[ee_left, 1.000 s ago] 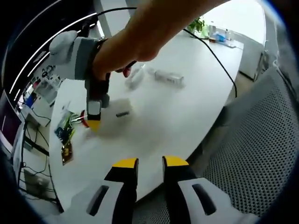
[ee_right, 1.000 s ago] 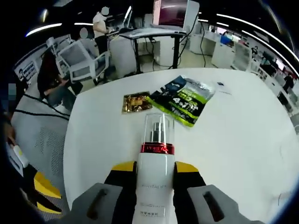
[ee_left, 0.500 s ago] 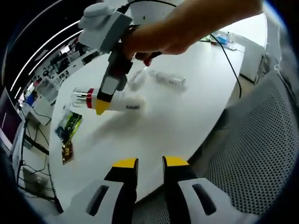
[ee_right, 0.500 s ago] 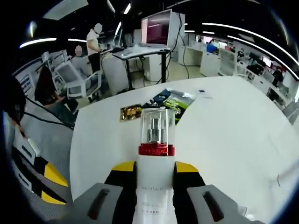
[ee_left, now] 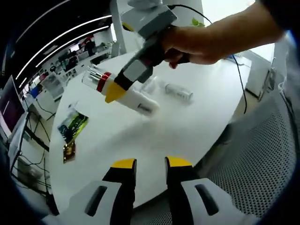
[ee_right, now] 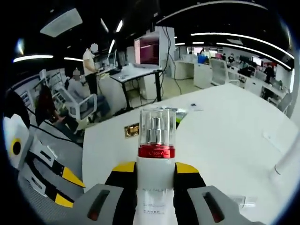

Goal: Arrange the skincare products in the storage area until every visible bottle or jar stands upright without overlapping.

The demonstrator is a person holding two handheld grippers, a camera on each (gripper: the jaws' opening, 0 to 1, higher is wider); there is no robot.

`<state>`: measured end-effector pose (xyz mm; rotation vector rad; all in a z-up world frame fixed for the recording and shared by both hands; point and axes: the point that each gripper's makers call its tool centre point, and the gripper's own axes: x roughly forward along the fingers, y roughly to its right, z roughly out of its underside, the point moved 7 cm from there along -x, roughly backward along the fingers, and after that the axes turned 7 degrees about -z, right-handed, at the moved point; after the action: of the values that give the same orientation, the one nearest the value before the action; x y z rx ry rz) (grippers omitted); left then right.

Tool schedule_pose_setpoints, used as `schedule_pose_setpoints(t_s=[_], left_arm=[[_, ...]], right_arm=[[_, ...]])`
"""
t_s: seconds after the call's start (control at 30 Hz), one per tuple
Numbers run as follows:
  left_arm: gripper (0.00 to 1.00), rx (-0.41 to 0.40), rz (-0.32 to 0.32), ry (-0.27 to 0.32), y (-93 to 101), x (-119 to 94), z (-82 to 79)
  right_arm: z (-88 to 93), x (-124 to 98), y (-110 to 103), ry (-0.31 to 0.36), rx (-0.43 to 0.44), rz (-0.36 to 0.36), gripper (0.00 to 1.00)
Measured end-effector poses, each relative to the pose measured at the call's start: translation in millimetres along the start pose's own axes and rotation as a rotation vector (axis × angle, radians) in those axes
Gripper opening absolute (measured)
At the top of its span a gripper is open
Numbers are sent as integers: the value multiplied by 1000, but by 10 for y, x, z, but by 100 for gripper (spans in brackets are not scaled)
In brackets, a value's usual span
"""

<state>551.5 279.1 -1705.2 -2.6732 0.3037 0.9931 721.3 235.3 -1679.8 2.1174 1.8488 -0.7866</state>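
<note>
A white pump bottle [ee_left: 133,97] with a red band and a clear cap hangs tilted in the air above the white table [ee_left: 154,136]. My right gripper [ee_left: 117,89], held by a hand, is shut on it. In the right gripper view the same bottle [ee_right: 157,154] runs up between the jaws of the right gripper [ee_right: 156,169], cap pointing away. Two white products [ee_left: 179,91] [ee_left: 149,85] lie flat on the table beyond it. My left gripper [ee_left: 151,165] hovers over the near table edge, jaws a little apart and holding nothing.
A green snack packet [ee_left: 72,125] and a gold packet [ee_left: 68,152] lie at the table's left side; the gold packet [ee_right: 131,130] also shows past the bottle. A grey mesh chair [ee_left: 262,154] stands close on the right. A black cable [ee_left: 239,70] crosses the far table. Desks and people fill the room behind.
The right gripper has lifted the bottle off the table and swung it up and to the right, cap rising. The left gripper has barely moved.
</note>
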Motion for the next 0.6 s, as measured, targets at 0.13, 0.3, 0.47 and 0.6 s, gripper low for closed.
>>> schedule_pose_setpoints(t_s=[0.13, 0.3, 0.47, 0.6], left_arm=[[25, -67, 7, 41, -26, -24, -53], [29, -116, 24, 63, -41, -30, -83], [34, -235, 58, 128, -74, -67, -175], [43, -366, 78, 184, -134, -103, -244]], right_arm=[[-55, -125, -87, 51, 17, -2, 23], [-116, -282, -173, 131, 73, -14, 24], [-174, -427, -238, 194, 100, -23, 24], [-218, -532, -313, 246, 122, -44, 24]])
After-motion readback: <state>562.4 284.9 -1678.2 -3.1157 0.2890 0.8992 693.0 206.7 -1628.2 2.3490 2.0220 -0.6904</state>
